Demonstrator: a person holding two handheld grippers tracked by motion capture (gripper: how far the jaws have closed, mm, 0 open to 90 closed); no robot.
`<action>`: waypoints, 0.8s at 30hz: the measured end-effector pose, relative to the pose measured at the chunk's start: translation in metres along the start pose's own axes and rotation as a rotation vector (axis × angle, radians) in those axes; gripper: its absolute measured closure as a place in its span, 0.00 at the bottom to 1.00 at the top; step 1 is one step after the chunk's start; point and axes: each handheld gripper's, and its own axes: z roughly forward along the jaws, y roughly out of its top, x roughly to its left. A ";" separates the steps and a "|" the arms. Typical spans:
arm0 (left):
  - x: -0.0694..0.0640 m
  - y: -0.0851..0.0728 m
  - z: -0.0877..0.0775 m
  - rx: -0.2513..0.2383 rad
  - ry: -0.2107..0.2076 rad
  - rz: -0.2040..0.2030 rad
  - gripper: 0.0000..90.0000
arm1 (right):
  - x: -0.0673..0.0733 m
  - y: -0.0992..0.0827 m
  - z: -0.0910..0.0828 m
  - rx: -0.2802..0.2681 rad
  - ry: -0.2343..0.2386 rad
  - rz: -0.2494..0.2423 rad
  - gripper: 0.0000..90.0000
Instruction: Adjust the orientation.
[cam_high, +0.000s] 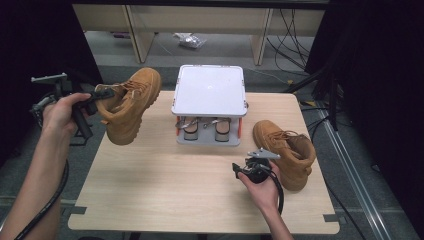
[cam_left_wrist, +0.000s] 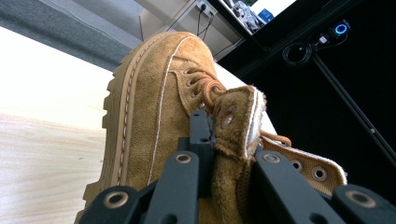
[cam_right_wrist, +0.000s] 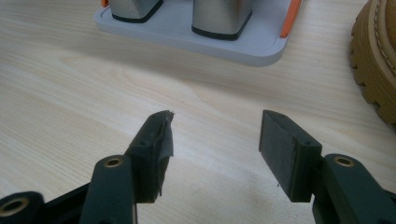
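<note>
We see the left gripper (cam_high: 100, 94) clamped on a tan boot (cam_high: 131, 104), seemingly by its tongue, held above the table (cam_high: 165, 190). The right gripper (cam_right_wrist: 215, 140) rests open, empty.

Tan suede boot (cam_high: 131, 102), paler stitching; second tan boot (cam_high: 286, 152); white-topped grey stand (cam_high: 210, 92), orange posts; pale wood-grain table (cam_high: 165, 185)

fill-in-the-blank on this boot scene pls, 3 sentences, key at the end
1. The left gripper has its jaws shut on the tongue of the ____ boot.
2. The right gripper has its jaws ____, with nothing between them.
3. The other boot rests on the ____ beside the grey stand.

Missing words: lifted; open; table
</note>
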 end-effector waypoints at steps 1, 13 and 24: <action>0.000 0.000 0.001 0.000 -0.003 0.001 0.93 | 0.000 0.000 0.000 0.002 0.001 0.002 0.50; -0.009 0.008 0.012 -0.002 -0.018 -0.004 0.93 | 0.001 -0.001 0.000 0.007 -0.010 0.024 0.50; -0.019 0.014 0.023 0.003 -0.034 -0.006 0.93 | 0.001 0.000 -0.001 0.017 -0.013 0.017 0.50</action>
